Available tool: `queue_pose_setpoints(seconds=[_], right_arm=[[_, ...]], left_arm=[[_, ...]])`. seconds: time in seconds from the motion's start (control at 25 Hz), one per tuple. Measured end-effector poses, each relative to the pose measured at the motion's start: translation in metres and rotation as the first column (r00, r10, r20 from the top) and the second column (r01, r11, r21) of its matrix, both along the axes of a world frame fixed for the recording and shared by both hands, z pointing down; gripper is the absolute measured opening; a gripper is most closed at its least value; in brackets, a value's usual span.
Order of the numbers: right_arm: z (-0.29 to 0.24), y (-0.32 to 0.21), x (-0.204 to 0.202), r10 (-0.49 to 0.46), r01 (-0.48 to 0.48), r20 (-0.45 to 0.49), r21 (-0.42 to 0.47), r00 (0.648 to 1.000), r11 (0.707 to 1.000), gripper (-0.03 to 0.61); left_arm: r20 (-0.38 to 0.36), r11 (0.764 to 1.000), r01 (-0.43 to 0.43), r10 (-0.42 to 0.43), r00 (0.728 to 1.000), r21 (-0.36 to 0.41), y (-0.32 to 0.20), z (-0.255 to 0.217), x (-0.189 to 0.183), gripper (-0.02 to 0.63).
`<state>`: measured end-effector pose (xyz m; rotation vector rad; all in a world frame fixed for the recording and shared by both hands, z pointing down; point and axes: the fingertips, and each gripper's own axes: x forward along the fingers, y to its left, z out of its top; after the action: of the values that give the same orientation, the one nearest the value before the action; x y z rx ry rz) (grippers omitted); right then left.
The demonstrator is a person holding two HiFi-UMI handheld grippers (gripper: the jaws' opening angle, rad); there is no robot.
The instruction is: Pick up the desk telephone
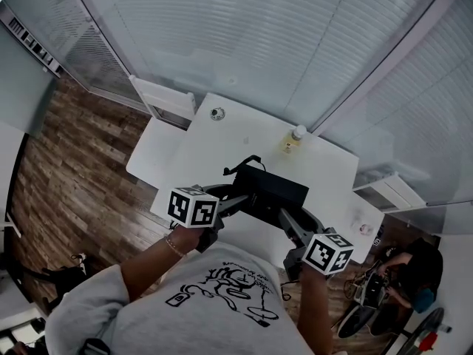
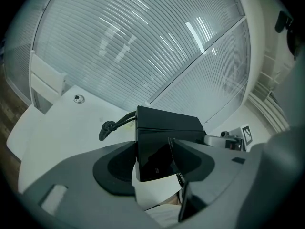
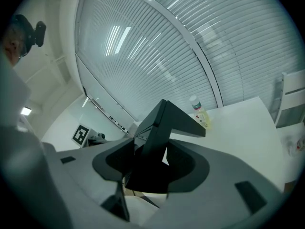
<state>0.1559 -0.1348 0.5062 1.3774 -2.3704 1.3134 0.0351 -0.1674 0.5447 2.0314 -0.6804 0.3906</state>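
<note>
Black phone (image 1: 270, 189) sits mid-frame in the head view over the white table's (image 1: 222, 143) near edge, left gripper (image 1: 240, 200) at 8 o'clock, right gripper (image 1: 287, 220) at 4; each gripper view shows its jaws clamped on the phone.

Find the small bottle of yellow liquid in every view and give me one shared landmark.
Head view: bottle on the table's far side, upper right of centre.
Left gripper view: not visible.
Right gripper view: bottle right of centre, beyond the desk telephone.
Shared landmark: the desk telephone, near the centre of all three views.
</note>
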Motion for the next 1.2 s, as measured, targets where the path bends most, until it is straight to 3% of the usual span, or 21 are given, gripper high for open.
queue_pose_setpoints(seconds=[0.44, 1.2], right_arm=[[-0.023, 0.003, -0.001, 0.003, -0.003, 0.003, 0.040, 1.000, 0.999, 0.201], [-0.021, 0.002, 0.000, 0.009, -0.009, 0.002, 0.039, 1.000, 0.999, 0.201]], left_arm=[[-0.018, 0.999, 0.001, 0.000, 1.000, 0.039, 0.001, -0.025, -0.001, 0.241], [-0.019, 1.000, 0.007, -0.006, 1.000, 0.028, 0.001, -0.020, 0.000, 0.241]])
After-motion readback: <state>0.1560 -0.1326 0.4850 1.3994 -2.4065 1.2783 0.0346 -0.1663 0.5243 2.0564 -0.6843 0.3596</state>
